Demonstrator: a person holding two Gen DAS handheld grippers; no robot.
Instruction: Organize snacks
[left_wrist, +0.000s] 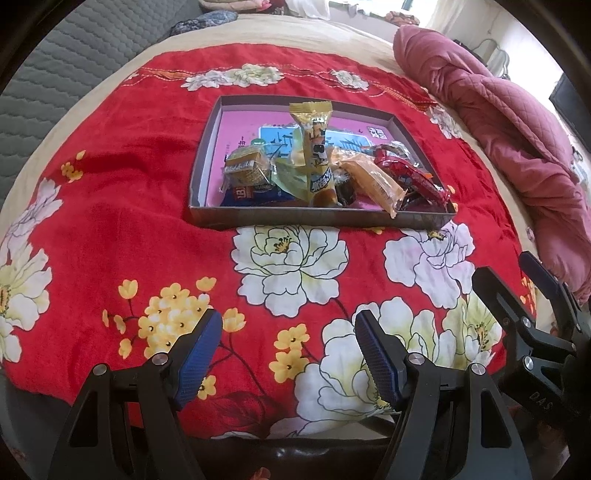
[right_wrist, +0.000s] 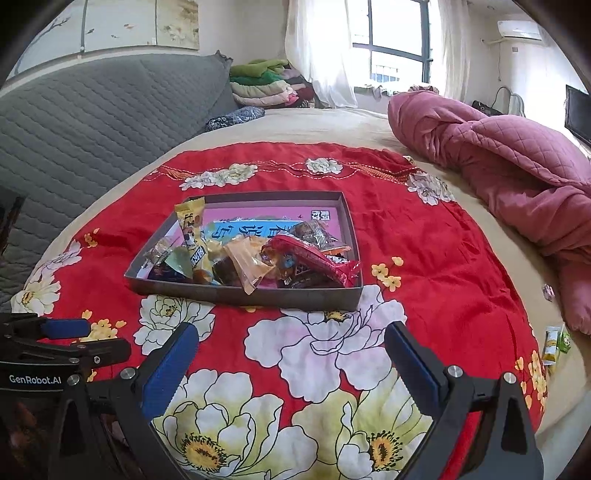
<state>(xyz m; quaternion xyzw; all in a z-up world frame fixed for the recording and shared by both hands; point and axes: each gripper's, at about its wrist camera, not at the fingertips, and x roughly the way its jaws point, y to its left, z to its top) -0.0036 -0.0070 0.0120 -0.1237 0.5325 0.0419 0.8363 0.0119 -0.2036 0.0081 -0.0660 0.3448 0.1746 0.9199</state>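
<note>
— Several snacks (left_wrist: 325, 173) sit heaped in the shallow box (left_wrist: 317, 218), straight ahead of both tongs and well apart from them. A tall yellow packet (left_wrist: 314, 147) stands up out of the heap, with an orange packet (left_wrist: 373, 181) and a red packet (left_wrist: 410, 173) lying to its right.

— And the tongs themselves?

— The left tongs (left_wrist: 288, 350) are spread wide over the red flowered blanket (left_wrist: 122, 221), holding nothing. The right tongs (right_wrist: 291, 354) are just as wide apart and bare too, hovering beside the left pair.

— Anything outside the box?

— Two small green-and-yellow packets (right_wrist: 556, 343) lie on the bed, far right of the right tongs, near the pink quilt (right_wrist: 498, 162). A gray padded headboard (right_wrist: 92, 125) is off to the left.
</note>
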